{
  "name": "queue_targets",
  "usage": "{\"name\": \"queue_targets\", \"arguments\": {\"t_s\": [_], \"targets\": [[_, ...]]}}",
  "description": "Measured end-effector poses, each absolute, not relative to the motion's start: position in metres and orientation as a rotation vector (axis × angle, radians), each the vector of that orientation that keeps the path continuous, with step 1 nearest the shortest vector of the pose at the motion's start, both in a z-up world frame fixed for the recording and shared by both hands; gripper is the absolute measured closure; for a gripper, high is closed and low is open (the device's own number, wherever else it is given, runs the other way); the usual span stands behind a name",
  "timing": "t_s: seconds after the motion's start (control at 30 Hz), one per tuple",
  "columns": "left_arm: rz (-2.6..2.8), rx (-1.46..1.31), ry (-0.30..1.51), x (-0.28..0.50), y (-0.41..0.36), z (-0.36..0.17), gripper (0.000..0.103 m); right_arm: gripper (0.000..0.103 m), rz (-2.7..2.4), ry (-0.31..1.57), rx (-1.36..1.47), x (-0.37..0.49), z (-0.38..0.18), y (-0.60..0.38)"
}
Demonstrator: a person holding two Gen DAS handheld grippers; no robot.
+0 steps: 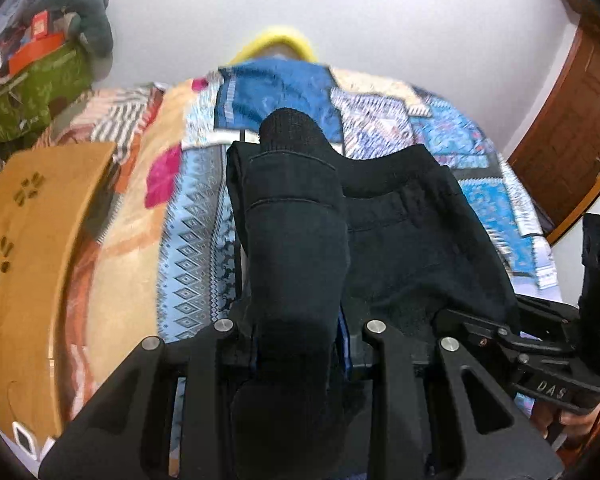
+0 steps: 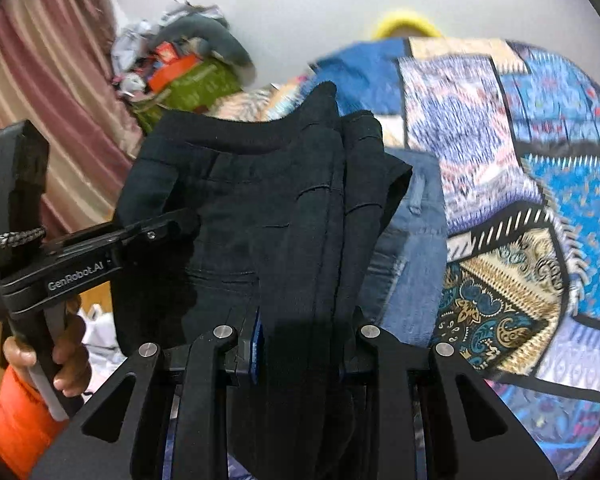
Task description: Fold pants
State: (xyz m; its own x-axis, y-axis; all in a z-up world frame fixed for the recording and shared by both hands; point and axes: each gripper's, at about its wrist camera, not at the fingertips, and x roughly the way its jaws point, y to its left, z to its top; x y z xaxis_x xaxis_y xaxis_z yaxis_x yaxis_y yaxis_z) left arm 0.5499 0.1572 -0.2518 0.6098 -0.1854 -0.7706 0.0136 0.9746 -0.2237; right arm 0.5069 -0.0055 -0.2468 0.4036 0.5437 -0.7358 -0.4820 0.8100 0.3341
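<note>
Now the black fabric pants (image 1: pixel 300 240) are clamped at both near ends, bunched between the left gripper (image 1: pixel 298 344) and the right gripper (image 2: pixel 306 344), and are held over the colourful patchwork bedspread (image 1: pixel 440 128), beside folded blue jeans (image 2: pixel 412 240).

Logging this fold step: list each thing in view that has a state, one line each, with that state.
black pants: bunched, gripped by both grippers, draped toward the patterned bedspread.
left gripper: shut on the black pants.
right gripper: shut on the black pants.
blue jeans: lying on the bed under the pants, not held.
patterned bedspread: spread over the bed.
wooden door: open or shut, cannot tell.
</note>
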Motion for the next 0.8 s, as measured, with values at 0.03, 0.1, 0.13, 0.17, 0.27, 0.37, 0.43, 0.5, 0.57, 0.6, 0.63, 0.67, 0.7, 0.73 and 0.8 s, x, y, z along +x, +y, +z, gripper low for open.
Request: {"name": "queue_targets", "arguments": {"t_s": [0.03, 0.1, 0.13, 0.17, 0.27, 0.37, 0.43, 0.5, 0.57, 0.6, 0.63, 0.67, 0.7, 0.73, 0.8], "targets": [[-0.110, -0.203, 0.933, 0.556, 0.157, -0.262, 0.075, 0.079, 0.637, 0.971, 0.061, 0.507, -0.251, -0.004], [-0.100, -0.201, 0.989, 0.566, 0.156, -0.282, 0.074, 0.078, 0.615, 1.001, 0.036, 0.509, -0.258, -0.002], [-0.093, -0.195, 1.010, 0.570, 0.155, -0.289, 0.074, 0.078, 0.597, 1.023, 0.014, 0.509, -0.263, 0.000], [-0.080, -0.183, 1.038, 0.571, 0.153, -0.297, 0.072, 0.077, 0.581, 1.038, -0.007, 0.509, -0.266, 0.000], [-0.046, -0.187, 1.056, 0.572, 0.158, -0.309, 0.063, 0.071, 0.540, 1.065, -0.058, 0.503, -0.271, 0.000], [-0.035, -0.227, 1.020, 0.556, 0.167, -0.301, 0.057, 0.071, 0.522, 1.054, -0.040, 0.494, -0.264, -0.009], [-0.034, -0.226, 1.016, 0.548, 0.170, -0.294, 0.055, 0.071, 0.506, 1.041, -0.044, 0.486, -0.257, -0.017], [-0.029, -0.198, 1.013, 0.535, 0.171, -0.281, 0.055, 0.071, 0.499, 1.019, -0.059, 0.470, -0.246, -0.021], [-0.021, -0.152, 0.995, 0.521, 0.168, -0.265, 0.055, 0.071, 0.498, 0.979, -0.077, 0.461, -0.234, -0.027], [-0.020, -0.129, 0.981, 0.513, 0.166, -0.256, 0.055, 0.071, 0.501, 0.956, -0.076, 0.457, -0.226, -0.029], [-0.021, -0.105, 0.956, 0.501, 0.164, -0.243, 0.055, 0.071, 0.506, 0.934, -0.069, 0.458, -0.220, -0.033], [-0.022, -0.094, 0.938, 0.493, 0.162, -0.234, 0.055, 0.071, 0.510, 0.914, -0.062, 0.453, -0.212, -0.035], [-0.029, -0.080, 0.907, 0.478, 0.158, -0.218, 0.055, 0.071, 0.514, 0.890, -0.052, 0.446, -0.203, -0.037], [-0.033, -0.069, 0.888, 0.469, 0.155, -0.208, 0.055, 0.071, 0.518, 0.863, -0.042, 0.439, -0.192, -0.040], [-0.038, -0.023, 0.826, 0.442, 0.144, -0.178, 0.055, 0.071, 0.530, 0.793, -0.027, 0.417, -0.164, -0.045]]}}
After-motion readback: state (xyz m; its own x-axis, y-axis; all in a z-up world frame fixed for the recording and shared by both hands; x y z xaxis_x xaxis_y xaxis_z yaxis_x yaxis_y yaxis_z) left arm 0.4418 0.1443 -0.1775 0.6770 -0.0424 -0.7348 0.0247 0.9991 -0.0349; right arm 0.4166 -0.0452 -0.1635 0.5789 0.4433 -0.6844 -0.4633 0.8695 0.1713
